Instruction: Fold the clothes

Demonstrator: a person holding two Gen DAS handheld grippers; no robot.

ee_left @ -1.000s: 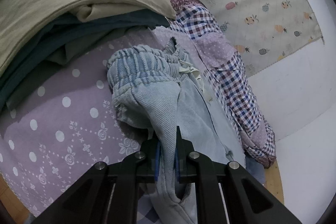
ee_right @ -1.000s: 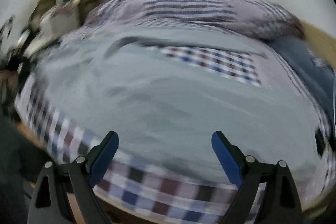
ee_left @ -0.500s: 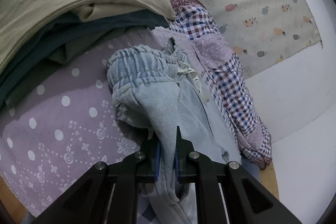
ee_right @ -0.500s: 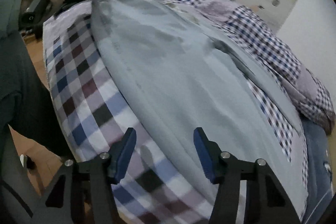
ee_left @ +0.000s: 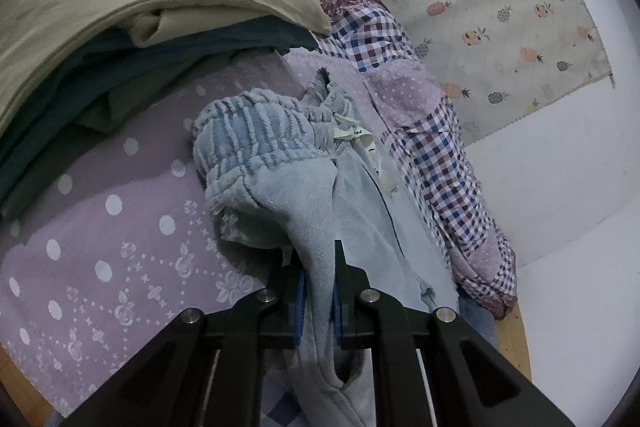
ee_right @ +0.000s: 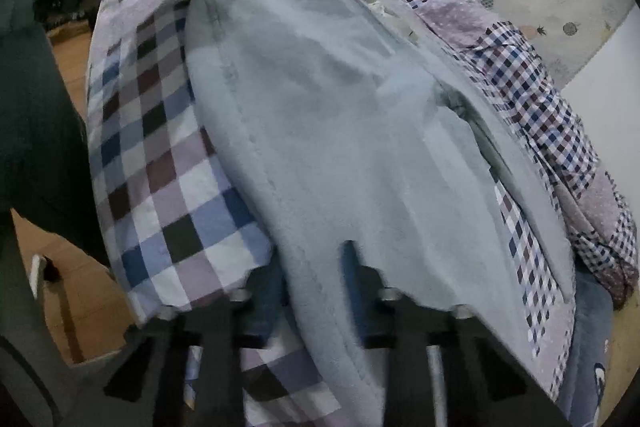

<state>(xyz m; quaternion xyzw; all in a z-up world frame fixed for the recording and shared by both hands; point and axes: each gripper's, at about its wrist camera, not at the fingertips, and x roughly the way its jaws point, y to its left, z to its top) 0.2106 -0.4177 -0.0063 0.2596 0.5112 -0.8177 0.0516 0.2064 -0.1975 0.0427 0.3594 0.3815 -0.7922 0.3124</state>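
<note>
1. Pants, light blue and soft, lie spread lengthwise over the checked bedspread; the ribbed waistband bunches up on the dotted purple sheet near a pile of folded beige and dark bedding.

2. Risk, as I judge it: both ends are pinched on thin edges of cloth. If the two hands pull apart too hard or lift unevenly, the fabric could slide out of one grip and the pants would drop in a heap.

3. A second risk: the waistband is crumpled and partly rolled, and a white label sticks out. Folding now would likely lock those wrinkles in unless the cloth is first drawn taut.

4. A third: the pants lie close to the bed's edge on the floor side, so a loose end could slip off toward the wooden floor.

5. Left gripper: fingers nearly together, clamped on a fold of the pants just below the waistband, with cloth running through between the blue pads.

6. Right gripper: blurred, but its fingers look drawn in close around the cloth at the opposite end, which drapes over and between them. It appears to be pinching that edge.
</note>
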